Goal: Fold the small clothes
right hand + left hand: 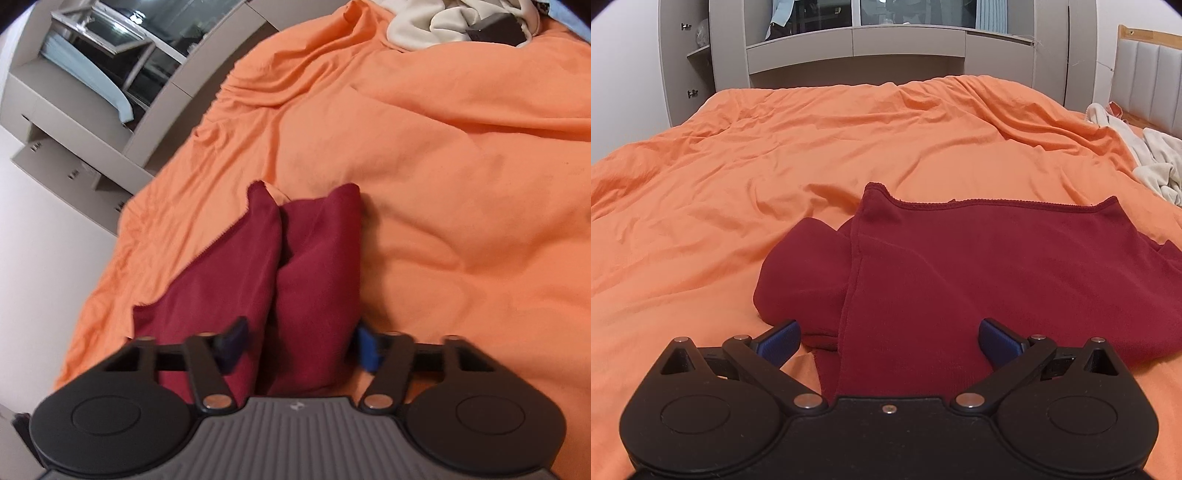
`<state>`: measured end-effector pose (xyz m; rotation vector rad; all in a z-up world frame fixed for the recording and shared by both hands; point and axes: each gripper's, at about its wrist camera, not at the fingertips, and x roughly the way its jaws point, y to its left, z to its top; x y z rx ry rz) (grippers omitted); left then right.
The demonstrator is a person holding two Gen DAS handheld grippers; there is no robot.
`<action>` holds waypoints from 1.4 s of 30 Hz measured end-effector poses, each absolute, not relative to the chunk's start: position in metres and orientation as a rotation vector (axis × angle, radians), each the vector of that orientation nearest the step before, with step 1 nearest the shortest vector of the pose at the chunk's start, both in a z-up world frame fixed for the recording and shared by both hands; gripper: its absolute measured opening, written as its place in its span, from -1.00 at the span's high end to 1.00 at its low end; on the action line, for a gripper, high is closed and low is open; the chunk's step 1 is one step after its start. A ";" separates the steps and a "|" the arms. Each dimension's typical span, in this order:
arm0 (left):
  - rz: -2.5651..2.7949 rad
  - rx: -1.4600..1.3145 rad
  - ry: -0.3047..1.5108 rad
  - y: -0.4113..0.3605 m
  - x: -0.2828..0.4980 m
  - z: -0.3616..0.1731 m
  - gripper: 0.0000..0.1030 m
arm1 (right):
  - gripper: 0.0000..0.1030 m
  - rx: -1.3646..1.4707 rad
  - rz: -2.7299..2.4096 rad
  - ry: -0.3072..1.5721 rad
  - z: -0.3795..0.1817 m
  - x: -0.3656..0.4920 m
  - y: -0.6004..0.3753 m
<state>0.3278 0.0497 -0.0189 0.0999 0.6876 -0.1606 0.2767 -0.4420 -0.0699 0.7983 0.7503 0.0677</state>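
Note:
A dark red garment (979, 273) lies on the orange bedspread (775, 166), partly folded, with a sleeve bunched at its left. My left gripper (889, 341) is open, its blue pads (779, 341) spread either side of the garment's near edge, just above it. In the right wrist view the same red garment (266, 280) runs between the fingers of my right gripper (301, 345). The jaws stand open around the bunched cloth, and I cannot tell whether the pads (367, 349) touch it. That view is blurred and tilted.
A pile of cream clothes (1148, 162) lies at the bed's right side, also in the right wrist view (454, 22). A padded headboard (1148, 81) stands at right. Grey cupboards and shelves (849, 48) line the far wall beyond the bed.

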 end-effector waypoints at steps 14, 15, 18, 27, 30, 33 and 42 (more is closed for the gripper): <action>-0.138 0.068 0.654 0.061 0.320 -0.010 -0.99 | 0.37 0.662 -0.034 0.796 -0.050 0.257 -0.435; -0.135 0.056 0.655 0.064 0.320 -0.009 -0.99 | 0.34 0.645 -0.041 0.794 -0.047 0.256 -0.434; -0.130 0.014 0.657 0.073 0.318 -0.006 -0.99 | 0.07 0.587 -0.071 0.776 -0.037 0.250 -0.430; -0.138 -0.080 0.703 0.094 0.317 -0.008 -0.99 | -0.88 0.498 -0.079 0.684 -0.018 0.245 -0.410; -0.155 -0.099 0.709 0.099 0.314 -0.011 -0.99 | -1.00 0.471 -0.090 0.684 -0.015 0.252 -0.399; -0.169 -0.107 0.713 0.103 0.310 -0.014 -0.99 | -1.00 0.423 -0.074 0.680 -0.010 0.259 -0.384; -0.202 -0.086 0.726 0.102 0.305 -0.020 -0.99 | -1.00 0.226 -0.015 0.578 -0.001 0.257 -0.318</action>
